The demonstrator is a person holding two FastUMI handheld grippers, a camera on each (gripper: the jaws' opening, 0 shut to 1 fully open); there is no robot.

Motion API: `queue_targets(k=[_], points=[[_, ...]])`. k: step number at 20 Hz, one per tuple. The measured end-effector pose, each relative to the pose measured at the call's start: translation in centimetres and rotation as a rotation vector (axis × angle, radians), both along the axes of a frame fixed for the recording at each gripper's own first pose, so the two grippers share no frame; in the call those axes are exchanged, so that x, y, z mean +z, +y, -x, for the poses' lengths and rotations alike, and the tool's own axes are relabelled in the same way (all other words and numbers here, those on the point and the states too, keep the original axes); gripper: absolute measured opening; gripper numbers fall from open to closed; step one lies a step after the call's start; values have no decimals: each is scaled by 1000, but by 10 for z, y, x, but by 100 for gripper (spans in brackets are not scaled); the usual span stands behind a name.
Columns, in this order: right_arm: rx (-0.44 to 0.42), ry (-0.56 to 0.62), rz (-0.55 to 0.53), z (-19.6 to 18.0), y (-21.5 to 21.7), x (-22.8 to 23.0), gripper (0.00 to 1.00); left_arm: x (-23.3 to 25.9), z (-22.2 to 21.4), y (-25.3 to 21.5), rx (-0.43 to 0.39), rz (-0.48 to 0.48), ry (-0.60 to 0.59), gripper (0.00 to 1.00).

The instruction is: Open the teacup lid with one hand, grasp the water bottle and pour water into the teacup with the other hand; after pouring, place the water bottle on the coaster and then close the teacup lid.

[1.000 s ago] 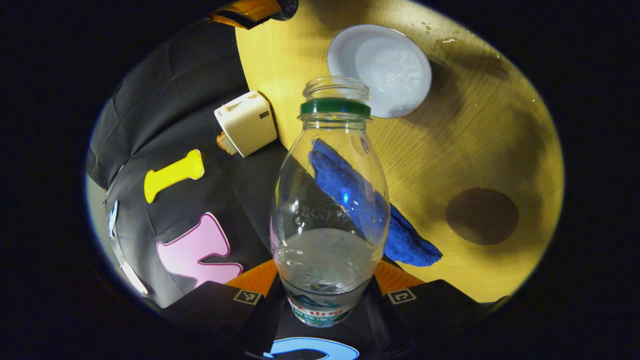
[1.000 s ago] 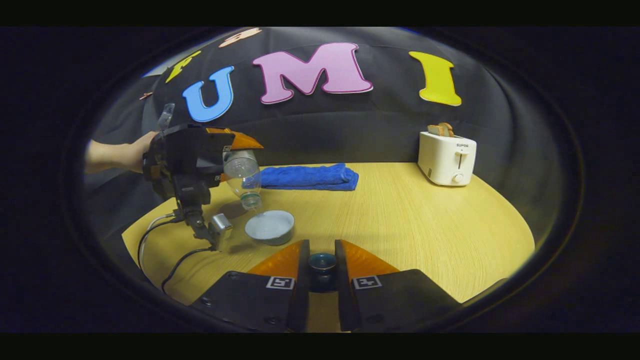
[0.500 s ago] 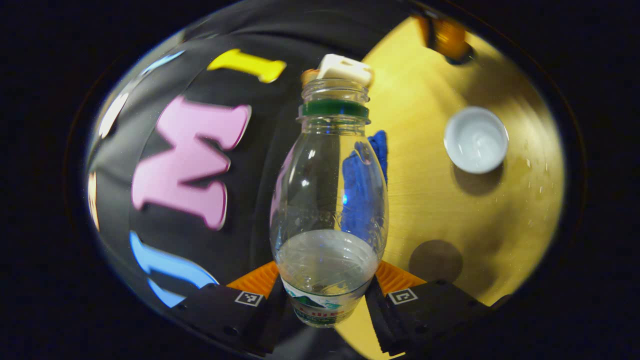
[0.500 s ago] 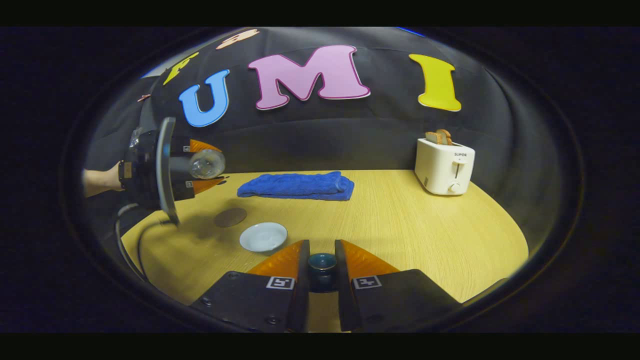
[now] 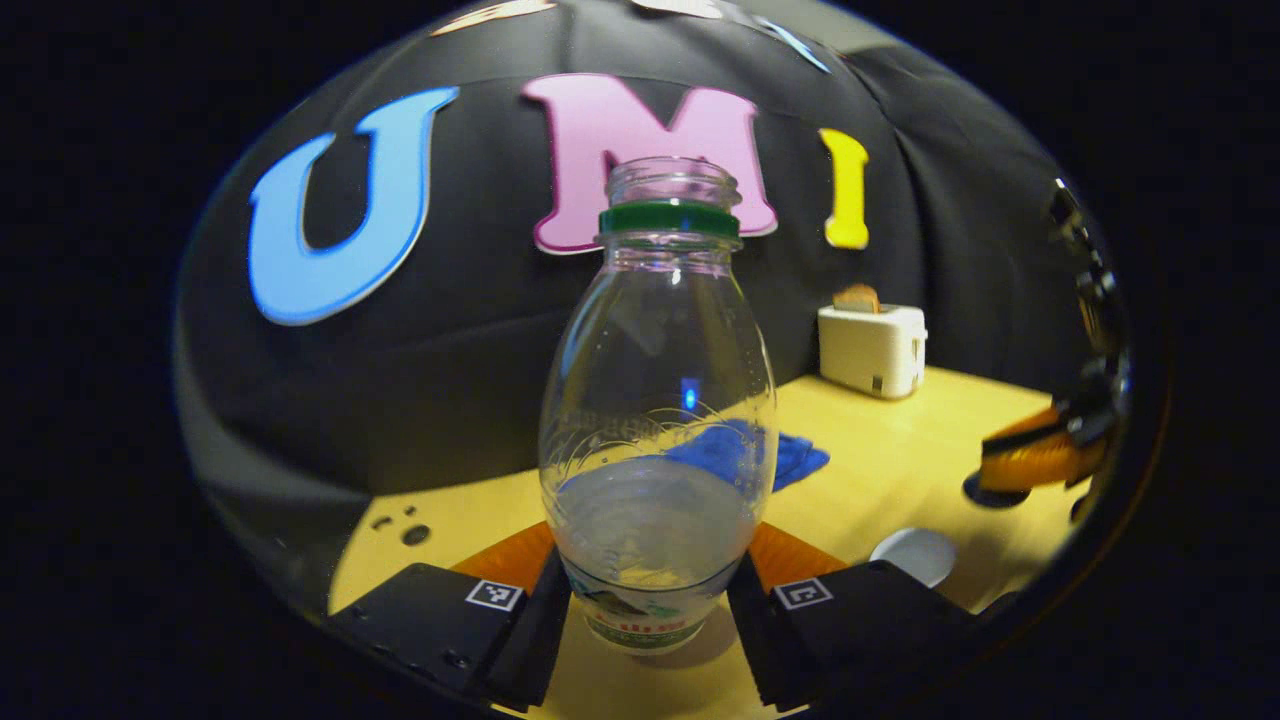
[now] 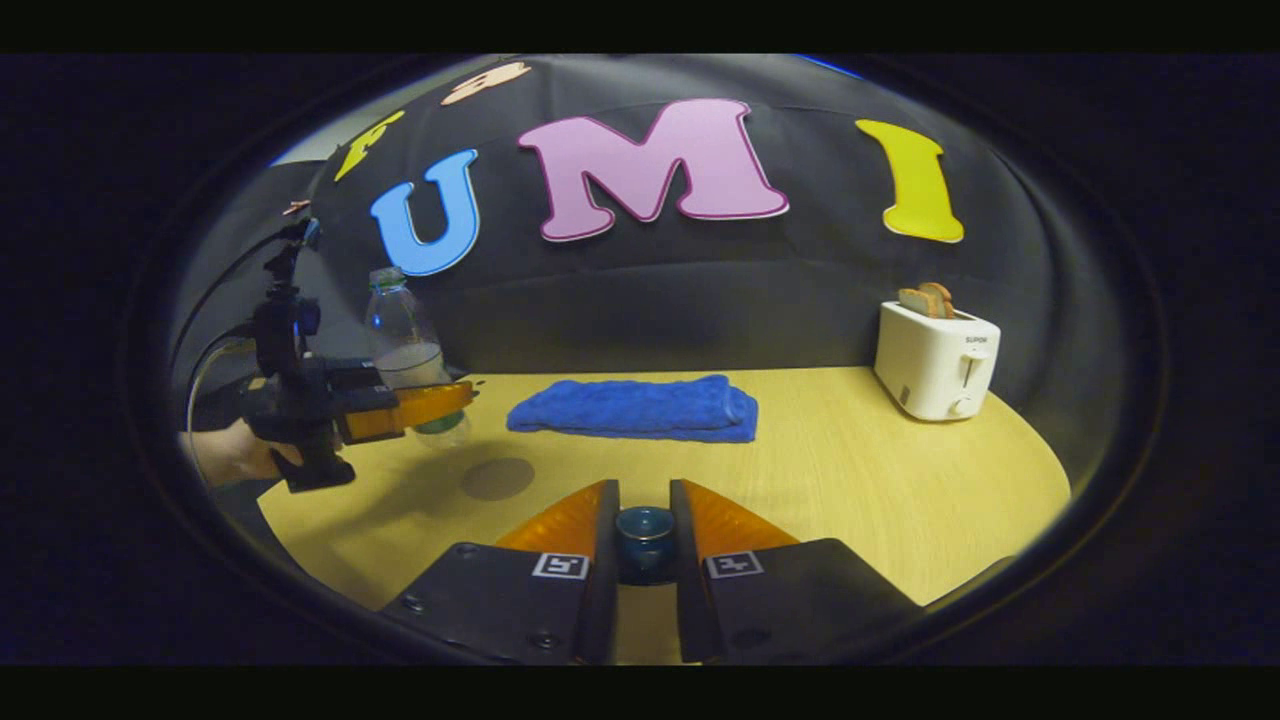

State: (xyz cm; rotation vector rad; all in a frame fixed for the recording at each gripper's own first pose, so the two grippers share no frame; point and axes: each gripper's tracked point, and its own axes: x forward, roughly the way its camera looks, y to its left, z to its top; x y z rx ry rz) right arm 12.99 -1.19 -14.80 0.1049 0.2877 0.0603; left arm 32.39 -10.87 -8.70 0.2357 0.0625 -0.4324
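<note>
A clear water bottle (image 5: 658,420) with a green neck ring and no cap stands upright, about a third full. My left gripper (image 5: 655,562) is shut on its lower body. In the right gripper view the same bottle (image 6: 403,345) hangs in the left gripper (image 6: 432,404) a little above the table, just left of the round brown coaster (image 6: 497,478). My right gripper (image 6: 645,505) is shut on the knob of the dark teacup lid (image 6: 645,532) and holds it above the table. The open white teacup (image 5: 915,555) sits low at the right, below the right gripper (image 5: 1035,455).
A folded blue towel (image 6: 635,408) lies at the back of the wooden table (image 6: 850,470). A white toaster (image 6: 935,360) with bread in it stands at the back right. A hand (image 6: 230,452) and cables are at the table's left edge.
The left gripper has swung the bottle from tipped over the teacup back to upright and carried it left, near the coaster. The right gripper has kept the lid and barely shifted.
</note>
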Motion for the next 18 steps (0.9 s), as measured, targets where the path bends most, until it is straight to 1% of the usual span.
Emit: queue_targets(k=[2,3,4,5,6,7,8,9,11,12,13,14,16,17,18], points=[[6,-7,-10,-4,9,1,28,-11,0,-11,-5,80,37,76],[7,-7,-17,-6,13,1,26,-10,-1,-10,2,123,45,76],[8,-6,-20,-7,15,1,24,-11,-1,-11,11,161,50,76],[8,-4,-21,-8,16,-1,22,-14,-2,-9,36,181,54,77],[8,0,-22,-8,18,-2,33,-19,-2,-8,62,185,72,77],[12,5,-25,-8,21,-5,28,-24,-2,-10,83,188,89,77],[17,10,-25,-7,24,-6,33,-27,-1,-11,95,189,105,77],[23,15,-23,-7,27,-9,33,-32,0,-12,101,185,121,77],[37,21,-17,-8,34,-12,33,-30,-3,-12,97,170,98,78],[41,24,-16,-7,37,-14,28,-33,-3,-13,96,147,107,78],[44,26,-18,-6,39,-15,25,-34,-2,-14,96,128,105,78],[46,28,-20,-6,41,-15,28,-33,-4,-14,96,110,100,80],[51,29,-23,-6,45,-16,28,-37,-4,-17,95,90,106,80],[53,29,-24,-6,46,-15,25,-40,-2,-18,100,88,120,81],[54,29,-23,-6,46,-15,28,-40,-1,-18,108,93,127,84]])
